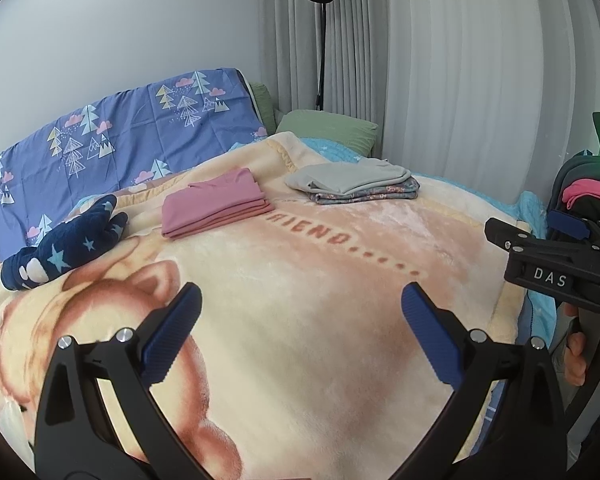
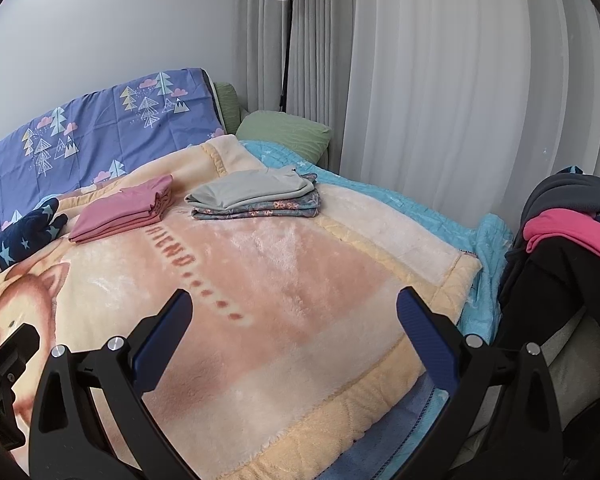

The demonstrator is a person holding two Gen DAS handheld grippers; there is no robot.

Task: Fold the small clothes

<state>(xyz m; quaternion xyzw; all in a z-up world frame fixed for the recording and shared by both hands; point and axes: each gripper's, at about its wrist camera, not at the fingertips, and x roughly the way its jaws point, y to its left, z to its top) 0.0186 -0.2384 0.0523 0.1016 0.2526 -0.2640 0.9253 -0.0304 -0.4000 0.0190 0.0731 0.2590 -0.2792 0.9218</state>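
Both my tools, left tool (image 1: 300,316) and right tool (image 2: 292,320), hang wide and empty over the bare blanket (image 2: 284,280). The unfolded pile (image 2: 572,232) lies off the bed to the right, nearest my right tool; folded stacks (image 1: 216,204) sit far ahead.

Both wrist cameras looked from the near edge across the bed (image 1: 340,280); both showed the same folded piles (image 2: 256,196).

Plushy fleece blanket (image 1: 300,280), smooth cloth pink stack (image 1: 214,210), seemingly matt plastic left hand-held gripper (image 1: 302,312).
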